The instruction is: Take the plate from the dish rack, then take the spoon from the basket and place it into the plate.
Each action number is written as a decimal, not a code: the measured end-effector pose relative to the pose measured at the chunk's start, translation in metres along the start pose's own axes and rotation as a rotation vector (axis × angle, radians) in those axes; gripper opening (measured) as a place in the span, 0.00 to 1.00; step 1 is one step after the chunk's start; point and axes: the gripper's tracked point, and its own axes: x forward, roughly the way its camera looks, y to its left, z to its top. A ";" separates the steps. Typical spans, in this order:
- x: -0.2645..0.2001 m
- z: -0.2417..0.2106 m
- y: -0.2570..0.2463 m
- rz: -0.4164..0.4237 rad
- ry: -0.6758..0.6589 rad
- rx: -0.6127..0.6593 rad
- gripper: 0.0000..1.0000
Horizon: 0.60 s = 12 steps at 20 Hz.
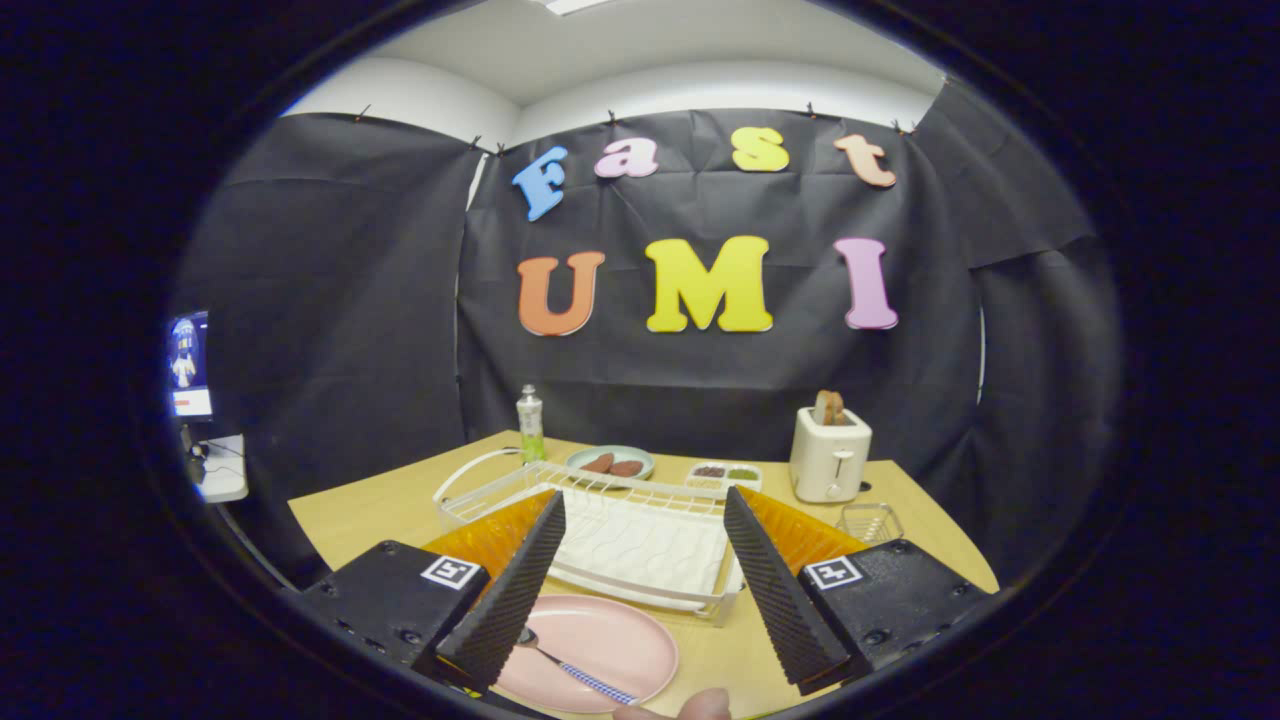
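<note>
Hand-held gripper (pixel 640 600): black ribbed fingers spread wide apart, holding nothing, poised above the near bench edge
Round pink plate (pixel 610 640): flat on the light wooden bench (pixel 380 510), between the fingers and nearer the left one, just in front of the rack
Spoon with blue-and-white checked handle (pixel 575 670): lying in the plate, bowl end beside the left fingertip
White wire dish rack with white drain tray (pixel 640 540): just beyond the plate
Small clear wire basket (pixel 870 520): beyond the right finger, near the white toaster (pixel 828 455)
Fingertip of a person (pixel 705 705): at the near edge, beside the plate
</note>
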 end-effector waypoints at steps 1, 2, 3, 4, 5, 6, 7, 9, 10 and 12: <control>-0.007 0.005 -0.007 -0.034 -0.029 0.004 1.00; -0.014 0.009 -0.012 -0.064 -0.059 0.007 1.00; -0.020 0.009 -0.018 -0.096 -0.079 0.015 1.00; -0.026 0.009 -0.022 -0.117 -0.092 0.027 1.00; -0.030 0.007 -0.023 -0.128 -0.096 0.046 1.00; -0.034 0.003 -0.025 -0.138 -0.087 0.062 1.00; -0.039 0.001 -0.028 -0.150 -0.087 0.073 1.00; -0.045 0.001 -0.037 -0.184 -0.096 0.067 1.00; -0.047 0.000 -0.037 -0.194 -0.102 0.066 1.00; -0.053 -0.003 -0.036 -0.206 -0.104 0.057 1.00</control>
